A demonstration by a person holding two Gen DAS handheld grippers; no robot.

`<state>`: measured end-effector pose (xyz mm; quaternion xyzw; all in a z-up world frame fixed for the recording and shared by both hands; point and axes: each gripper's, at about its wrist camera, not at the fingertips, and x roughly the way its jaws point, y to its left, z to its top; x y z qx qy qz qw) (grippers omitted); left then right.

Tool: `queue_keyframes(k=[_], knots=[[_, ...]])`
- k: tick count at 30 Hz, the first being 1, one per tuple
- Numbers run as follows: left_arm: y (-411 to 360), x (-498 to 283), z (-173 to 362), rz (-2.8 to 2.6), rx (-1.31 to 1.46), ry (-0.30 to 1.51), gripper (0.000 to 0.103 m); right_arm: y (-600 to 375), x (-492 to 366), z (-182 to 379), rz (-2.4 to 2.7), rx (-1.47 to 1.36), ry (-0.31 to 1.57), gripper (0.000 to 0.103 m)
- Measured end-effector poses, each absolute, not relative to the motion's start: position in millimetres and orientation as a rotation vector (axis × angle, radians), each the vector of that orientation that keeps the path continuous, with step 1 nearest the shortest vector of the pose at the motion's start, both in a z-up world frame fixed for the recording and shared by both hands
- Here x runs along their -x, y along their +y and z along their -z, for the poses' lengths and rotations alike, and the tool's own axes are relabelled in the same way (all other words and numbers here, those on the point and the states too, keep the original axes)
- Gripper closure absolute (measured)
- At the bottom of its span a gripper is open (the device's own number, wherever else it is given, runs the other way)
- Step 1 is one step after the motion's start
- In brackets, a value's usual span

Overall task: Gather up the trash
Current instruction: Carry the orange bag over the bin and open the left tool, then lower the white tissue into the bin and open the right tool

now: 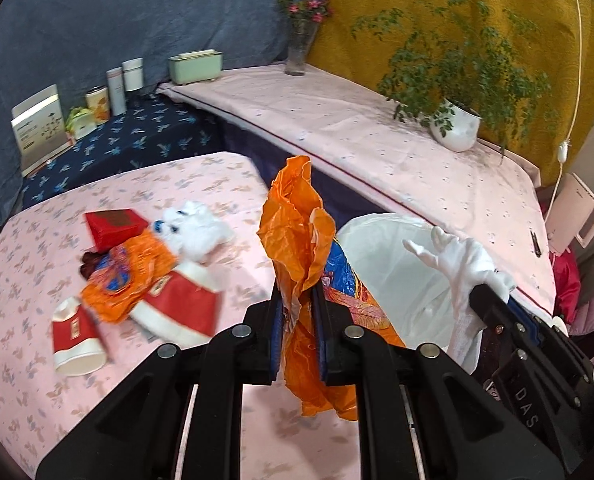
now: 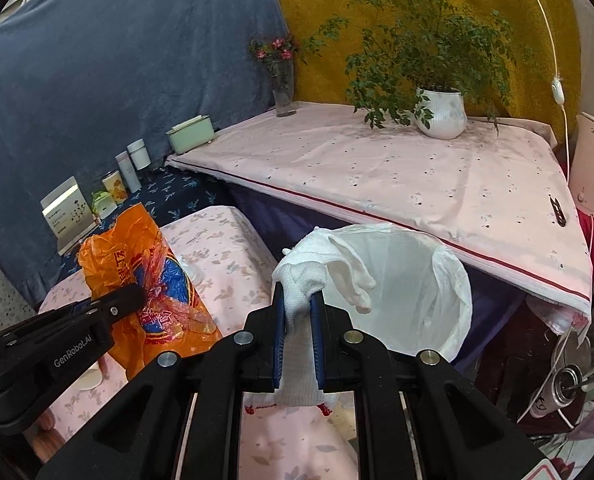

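Pink floral worktop (image 1: 25, 280) lower left in the left wrist view, strewn with red paper cups (image 1: 75, 340) and wrappers. Left claw (image 1: 299, 332) clamped on an orange plastic bag (image 1: 297, 224), mid-carry toward the white-lined bin (image 1: 381, 264) at centre right.

Right wrist view: right claw (image 2: 299, 340) clamped on a white glove (image 2: 317, 268), just short of the bin's mouth. Probably needed next: both loads over the opening, then release.

Ahead: I see the bin (image 2: 409, 280) mouth open, unblocked.
Beyond bin: table edge (image 2: 417, 232) overhangs.
Left: trash pile (image 1: 145, 276) crowds tabletop.
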<state>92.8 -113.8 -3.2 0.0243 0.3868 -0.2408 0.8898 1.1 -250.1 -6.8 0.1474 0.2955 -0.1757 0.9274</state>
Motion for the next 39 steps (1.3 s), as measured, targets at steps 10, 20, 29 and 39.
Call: queue_keyframes(k=[10, 20, 29, 39], knots=[[-185.8, -107.8, 9.2, 0.617, -0.091, 0.815, 0.09, -303.8, -5.4, 17.7, 0.442, -0.356, 0.614, 0.091], [-213.3, -119.5, 17.7, 0.645, -0.079, 0.828, 0.053, -325.5, -12.7, 20.0, 0.47, -0.37, 0.614, 0.07], [-203.7, -124.7, 14.3, 0.6, -0.059, 0.814, 0.041, -327.0, -12.7, 10.3, 0.488, -0.372, 0.582, 0.052], [-163.2, -130.7, 8.1, 0.517, -0.002, 0.808, 0.03, -301.7, -12.0, -0.2, 0.464, -0.328, 0.573, 0.042]])
